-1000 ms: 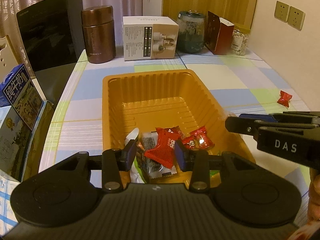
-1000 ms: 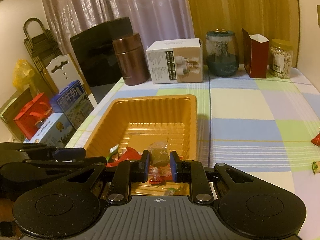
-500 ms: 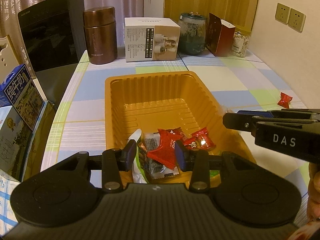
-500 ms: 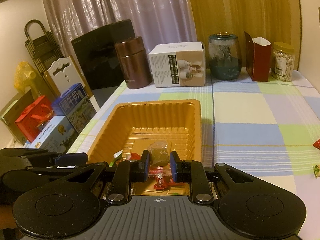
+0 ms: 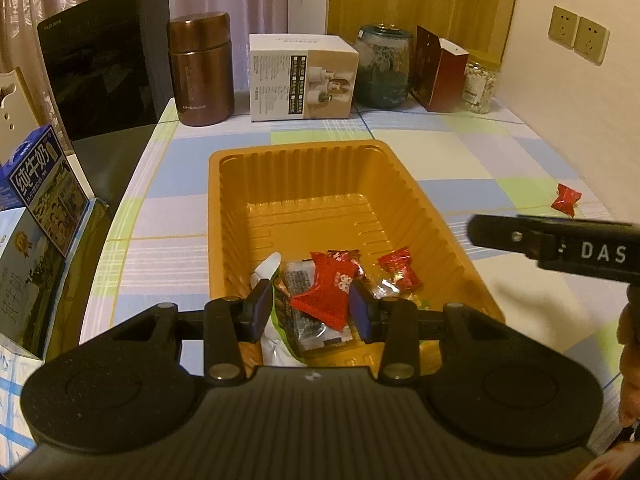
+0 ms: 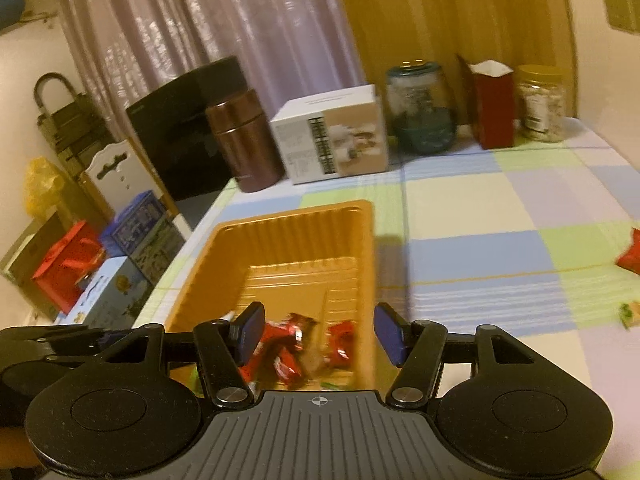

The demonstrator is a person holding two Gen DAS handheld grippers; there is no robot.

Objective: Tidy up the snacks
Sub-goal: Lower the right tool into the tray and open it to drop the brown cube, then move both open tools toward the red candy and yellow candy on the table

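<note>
Snacks: several wrapped pieces lie at the near end of the orange tray [image 5: 304, 152], one red candy [image 5: 566, 199] loose on the tablecloth far right. Right gripper [image 6: 318, 332] is nearer it, jaws opening, nothing between them. Left gripper [image 5: 311, 307] hangs part-open over the tray, clamping nothing

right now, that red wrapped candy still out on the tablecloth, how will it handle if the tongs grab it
The red wrapped candy looks small, so probably very light. Its shiny foil and flared twisted ends suggest the wrapper will crumple and may slip between the pads, so a grip on the middle seems safer. It lies flat on the checked tablecloth, unlikely to roll.
</note>
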